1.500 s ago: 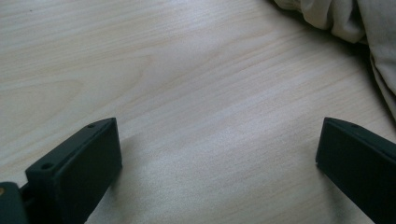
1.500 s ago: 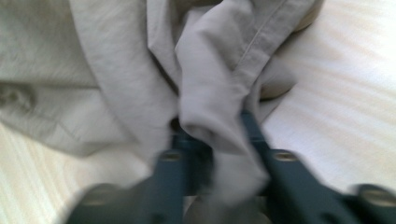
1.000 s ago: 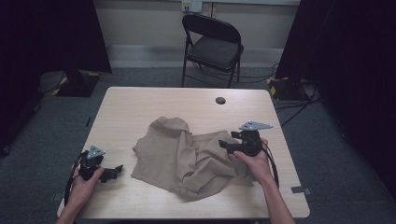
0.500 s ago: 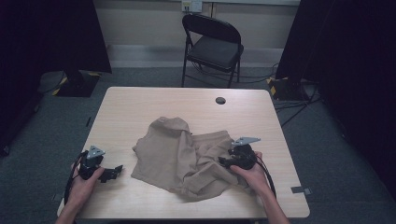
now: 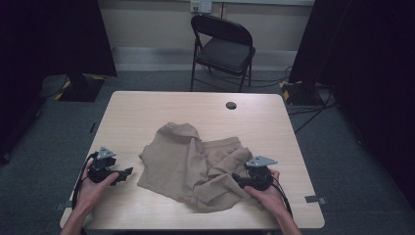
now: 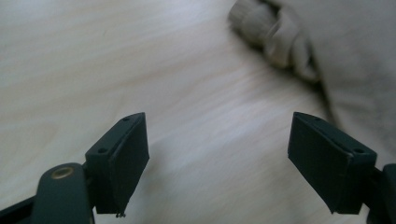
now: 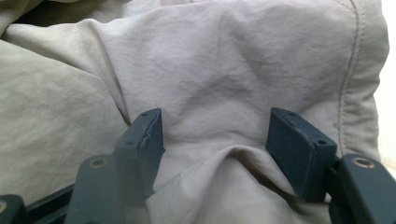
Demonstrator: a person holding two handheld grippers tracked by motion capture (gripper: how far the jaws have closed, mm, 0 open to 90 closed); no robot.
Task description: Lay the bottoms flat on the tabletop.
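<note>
A crumpled beige garment (image 5: 195, 164) lies in the middle of the wooden table (image 5: 195, 112). My right gripper (image 5: 238, 180) rests at the garment's right front edge. In the right gripper view its jaws stand open with a raised fold of the beige fabric (image 7: 219, 102) between them, and no pinch shows. My left gripper (image 5: 125, 174) sits low near the table's front left, a short way left of the garment. Its jaws are wide open over bare wood, and a rolled edge of the garment (image 6: 275, 37) lies ahead to the right.
A black folding chair (image 5: 222, 46) stands beyond the table's far edge. A small dark round cap (image 5: 231, 105) is set in the tabletop near the far side. Dark curtains flank the room, and cables run across the floor at right.
My right gripper has moved down and toward the front edge, from above the garment's right side to low on its front right fold. The left gripper has stayed put.
</note>
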